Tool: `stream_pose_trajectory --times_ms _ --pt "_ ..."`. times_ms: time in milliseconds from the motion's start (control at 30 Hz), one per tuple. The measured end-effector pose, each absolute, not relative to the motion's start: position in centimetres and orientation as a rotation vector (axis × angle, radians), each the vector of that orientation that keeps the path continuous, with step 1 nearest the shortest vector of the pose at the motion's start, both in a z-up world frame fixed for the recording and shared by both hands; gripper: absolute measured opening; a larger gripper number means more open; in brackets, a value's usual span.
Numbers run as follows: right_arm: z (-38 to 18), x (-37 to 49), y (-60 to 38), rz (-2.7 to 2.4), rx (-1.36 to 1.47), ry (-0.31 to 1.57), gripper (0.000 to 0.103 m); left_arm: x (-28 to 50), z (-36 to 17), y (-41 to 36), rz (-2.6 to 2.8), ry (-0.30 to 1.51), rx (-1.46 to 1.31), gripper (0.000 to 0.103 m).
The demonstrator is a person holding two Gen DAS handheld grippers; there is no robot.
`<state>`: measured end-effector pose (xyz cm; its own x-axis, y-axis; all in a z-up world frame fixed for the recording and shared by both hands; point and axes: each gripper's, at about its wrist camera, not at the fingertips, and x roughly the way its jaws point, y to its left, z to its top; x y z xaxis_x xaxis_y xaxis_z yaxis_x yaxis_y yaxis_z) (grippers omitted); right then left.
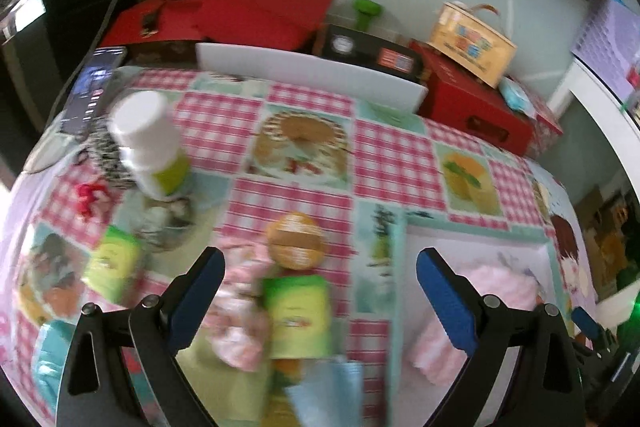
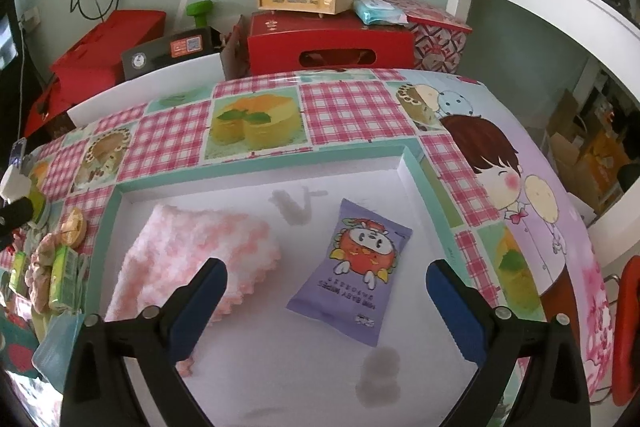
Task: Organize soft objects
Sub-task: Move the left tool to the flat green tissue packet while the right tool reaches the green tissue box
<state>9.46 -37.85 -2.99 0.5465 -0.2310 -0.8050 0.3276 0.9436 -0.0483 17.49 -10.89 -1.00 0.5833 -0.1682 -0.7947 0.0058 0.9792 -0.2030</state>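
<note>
Right gripper [image 2: 326, 293]: jaws spread wide, nothing between them, hanging over the white tray [image 2: 256, 183].
Below the right gripper: a purple pack of baby wipes [image 2: 352, 267] lies flat on the tray floor, roughly between the fingers; the folded pink towel [image 2: 192, 255] lies beside it to the left, apart from it.
Left gripper [image 1: 320, 291]: also wide open and empty, poised above the clutter on the checked tablecloth [image 1: 396, 155]; the view is blurred.
Below the left gripper: a pink scrunchie [image 1: 236, 307] sits against a green packet [image 1: 298, 315], with a round biscuit-like object [image 1: 296, 241] just beyond them.
Further left: a second green packet [image 1: 114, 267], a white-capped bottle [image 1: 150, 143], and something red and small that I cannot make out.
Near edge: a light blue fabric piece [image 1: 328, 393], possibly a face mask, lies partly under the packet.
Done so far: by the look of it, two soft things are already in the tray, the towel and the wipes.
Left to do: the scrunchie and the blue piece seem the likely remaining soft items; both are outside the tray, near its left edge.
Progress: I would guess about halfway.
</note>
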Motion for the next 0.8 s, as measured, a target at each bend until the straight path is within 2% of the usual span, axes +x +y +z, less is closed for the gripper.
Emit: stream_pose_trajectory --times_ms 367,800 --pt "-1.5 10.3 -32.2 -0.17 0.098 0.884 0.101 16.9 -0.2 -3.4 0.055 0.961 -0.233 0.097" --pt "-2.0 12.1 -21.5 0.058 -0.039 0.923 0.101 15.9 -0.2 2.6 0.123 0.993 -0.313 0.097"
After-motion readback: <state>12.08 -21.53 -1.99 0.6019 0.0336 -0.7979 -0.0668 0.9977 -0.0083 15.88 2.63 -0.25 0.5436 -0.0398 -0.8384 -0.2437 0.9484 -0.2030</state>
